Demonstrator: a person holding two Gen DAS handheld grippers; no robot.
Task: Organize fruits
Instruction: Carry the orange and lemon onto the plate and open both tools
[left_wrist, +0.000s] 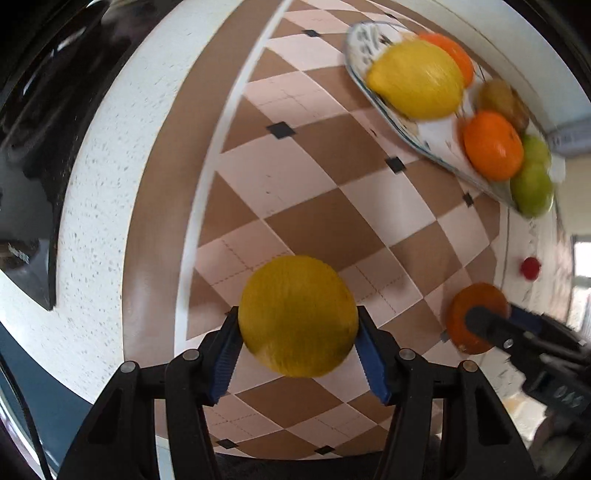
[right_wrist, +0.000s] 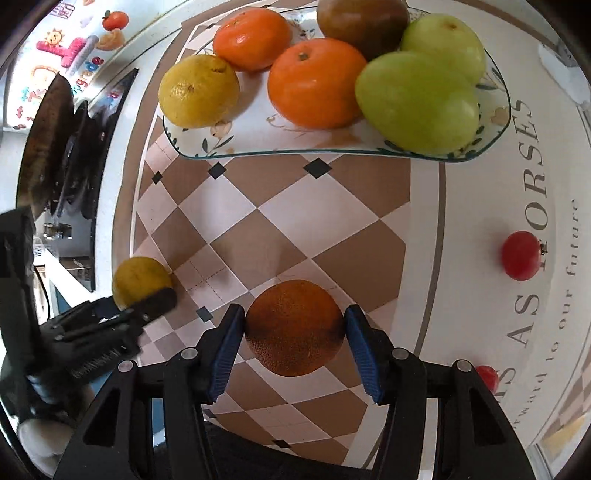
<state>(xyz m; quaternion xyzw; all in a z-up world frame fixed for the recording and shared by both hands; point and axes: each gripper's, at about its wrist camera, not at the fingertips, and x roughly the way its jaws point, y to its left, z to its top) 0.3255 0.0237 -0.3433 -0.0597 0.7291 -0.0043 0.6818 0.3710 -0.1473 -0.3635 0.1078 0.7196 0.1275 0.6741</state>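
My left gripper (left_wrist: 298, 325) is shut on a yellow lemon (left_wrist: 297, 315) and holds it above the checkered mat. My right gripper (right_wrist: 294, 326) is shut on a dark orange (right_wrist: 294, 326); it also shows in the left wrist view (left_wrist: 476, 317). The left gripper and its lemon (right_wrist: 140, 282) show at the left of the right wrist view. A floral plate (right_wrist: 258, 146) ahead holds a lemon (right_wrist: 199, 90), two oranges (right_wrist: 316, 83), a brown fruit (right_wrist: 362, 22) and two green fruits (right_wrist: 419, 101). In the left wrist view the plate (left_wrist: 360, 44) is at the upper right.
A checkered placemat (right_wrist: 288, 206) covers the counter. Two small red fruits (right_wrist: 521, 254) lie on a white printed mat (right_wrist: 480, 206) to the right. A black stove (right_wrist: 70, 155) sits at the left, and shows in the left wrist view (left_wrist: 33, 129) too.
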